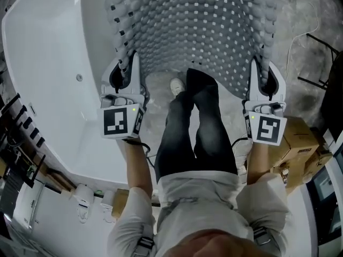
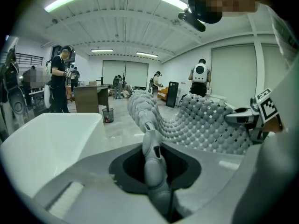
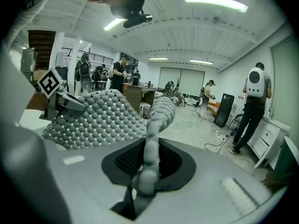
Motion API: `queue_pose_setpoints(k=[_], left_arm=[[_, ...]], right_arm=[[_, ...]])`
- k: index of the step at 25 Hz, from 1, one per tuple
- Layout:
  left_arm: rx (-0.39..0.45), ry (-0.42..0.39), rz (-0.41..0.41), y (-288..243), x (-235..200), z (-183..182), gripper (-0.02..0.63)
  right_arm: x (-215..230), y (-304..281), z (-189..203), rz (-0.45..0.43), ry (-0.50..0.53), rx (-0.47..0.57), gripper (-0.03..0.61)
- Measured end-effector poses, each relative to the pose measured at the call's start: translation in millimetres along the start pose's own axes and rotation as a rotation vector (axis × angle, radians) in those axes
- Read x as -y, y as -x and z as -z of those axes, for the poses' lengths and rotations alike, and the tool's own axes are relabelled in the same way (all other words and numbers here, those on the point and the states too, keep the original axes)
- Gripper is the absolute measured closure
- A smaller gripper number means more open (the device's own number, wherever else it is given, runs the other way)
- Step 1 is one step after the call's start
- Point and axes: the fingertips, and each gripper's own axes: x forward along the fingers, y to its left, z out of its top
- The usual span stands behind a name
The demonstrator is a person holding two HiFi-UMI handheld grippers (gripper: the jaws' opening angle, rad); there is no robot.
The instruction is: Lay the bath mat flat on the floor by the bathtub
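A grey pebbled bath mat (image 1: 198, 31) with small holes hangs spread out between my two grippers, in front of the person's legs. My left gripper (image 1: 124, 71) is shut on the mat's near left corner, next to the white bathtub (image 1: 48, 79). My right gripper (image 1: 263, 78) is shut on the near right corner. In the left gripper view the mat's edge (image 2: 152, 160) is pinched in the jaws and the rest (image 2: 205, 125) sags to the right. The right gripper view has the mat's edge (image 3: 149, 157) clamped likewise, with the mat (image 3: 93, 118) spreading left.
The bathtub's rim (image 1: 96, 159) runs along the left. A cardboard box (image 1: 300, 143) stands at the right, with a cable (image 1: 300, 42) and a black stand on the grey floor (image 1: 300, 15) beyond. Several people (image 2: 58, 85) stand far off in the room.
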Motion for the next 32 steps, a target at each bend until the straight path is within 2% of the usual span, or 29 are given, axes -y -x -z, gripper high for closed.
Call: queue_pose_setpoints(k=[7,16,20,23,27,32], left_arm=[[-0.008,-0.01,0.009,-16.7,-15.5,26.6,0.556],[0.02,-0.05,0.037,-16.2,-14.2,22.9,0.555],[0.044,-0.092,0.037,-17.4,-17.7,24.5,0.556],[0.065,-0.121,0.027,-7.7,-4.7,13.6,0.557],[0.073,-0.19,-0.007,20.0,22.0,-19.0,0.556],[0.05,-0.203,-0.022,-9.3,-10.4,12.1,0.557]], right_arm=[[-13.0,-21.3,24.8,0.008,0.021,-0.006,0.512],[-12.2,-17.5,21.7,0.043,0.06,0.024,0.512],[-14.2,-14.8,27.1,0.071,0.064,0.062,0.511],[-5.1,2.0,26.2,0.081,0.058,0.097,0.511],[11.6,31.7,18.2,0.077,0.007,0.159,0.511],[-7.3,-15.4,47.7,0.058,0.001,0.159,0.511]])
